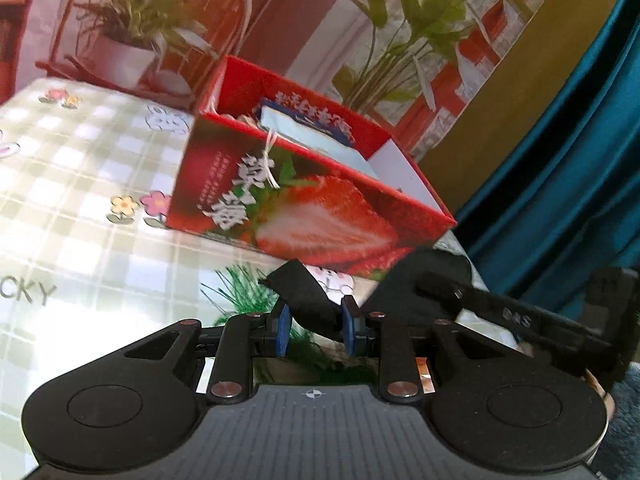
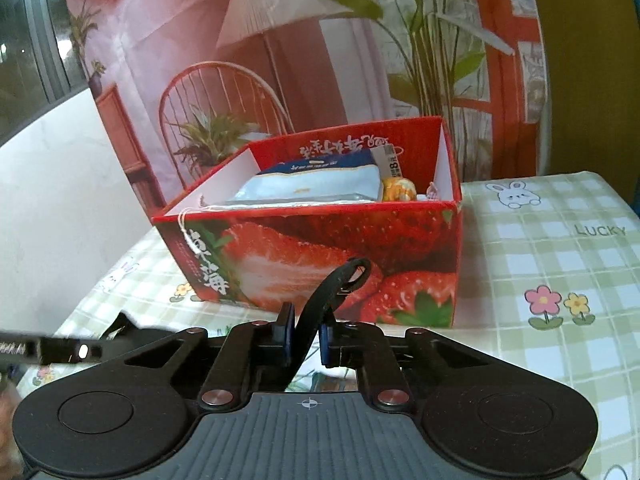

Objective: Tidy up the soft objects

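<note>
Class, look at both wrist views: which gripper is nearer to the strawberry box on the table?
Hard to separate. The left gripper and the right gripper each clamp a black strap just in front of the strawberry box, the left nearer its right-hand corner.

Tabletop (image 2: 560,248) under green-checked cloth printed with flowers and rabbits. Red strawberry box (image 2: 320,256) standing open-topped upon it, toward the far edge, packets inside.

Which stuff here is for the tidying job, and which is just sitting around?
For the job: black fabric strap held by left gripper and right gripper; red strawberry-print cardboard box.
Just there: green checked tablecloth; printed room-scene backdrop; teal curtain.
</note>
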`<state>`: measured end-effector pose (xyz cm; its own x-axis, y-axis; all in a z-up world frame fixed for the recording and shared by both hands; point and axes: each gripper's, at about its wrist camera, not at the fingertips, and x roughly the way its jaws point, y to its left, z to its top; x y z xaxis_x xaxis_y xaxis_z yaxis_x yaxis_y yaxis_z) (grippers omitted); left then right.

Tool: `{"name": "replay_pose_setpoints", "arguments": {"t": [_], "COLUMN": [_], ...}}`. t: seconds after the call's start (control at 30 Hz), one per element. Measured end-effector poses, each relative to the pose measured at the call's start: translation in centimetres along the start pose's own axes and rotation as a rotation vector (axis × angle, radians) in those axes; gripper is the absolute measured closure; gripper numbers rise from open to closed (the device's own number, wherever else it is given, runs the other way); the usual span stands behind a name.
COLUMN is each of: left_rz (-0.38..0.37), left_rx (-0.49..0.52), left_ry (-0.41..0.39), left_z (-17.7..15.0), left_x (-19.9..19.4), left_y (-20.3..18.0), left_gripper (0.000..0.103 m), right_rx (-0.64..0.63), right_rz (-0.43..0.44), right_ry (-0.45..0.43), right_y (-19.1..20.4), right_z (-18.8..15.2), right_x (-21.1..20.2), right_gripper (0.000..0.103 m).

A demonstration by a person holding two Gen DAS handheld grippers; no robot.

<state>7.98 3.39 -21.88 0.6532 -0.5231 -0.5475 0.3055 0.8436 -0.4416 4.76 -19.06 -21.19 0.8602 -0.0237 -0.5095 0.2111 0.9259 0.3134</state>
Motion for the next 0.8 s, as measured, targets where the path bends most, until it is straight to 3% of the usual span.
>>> {"name": "replay_pose_setpoints", "arguments": {"t": [0.43, 0.57, 0.8], "left_rz": [0.083, 0.095, 0.104], "left_rx": [0.053, 0.022, 0.014], "left_ry": [-0.004, 0.01, 0.006], "left_z": [-1.8, -2.4, -2.9], "left_x": [0.7, 1.0, 0.7], "left_y": [1.0, 1.8, 2.1], "left_gripper": [0.078, 0.079, 0.08], "right_rx": [0.026, 0.033, 0.083], "right_rz": [0.005, -0.006, -0.021], "right_ry": [0.067, 0.078, 0.086], "right_y": [-0.2, -0.5, -1.5], "right_z": [-3.7, -4.1, -4.7], "right_x": [-0.5, -0.1, -0.2], "right_gripper": [0.091, 0.091, 0.082]}}
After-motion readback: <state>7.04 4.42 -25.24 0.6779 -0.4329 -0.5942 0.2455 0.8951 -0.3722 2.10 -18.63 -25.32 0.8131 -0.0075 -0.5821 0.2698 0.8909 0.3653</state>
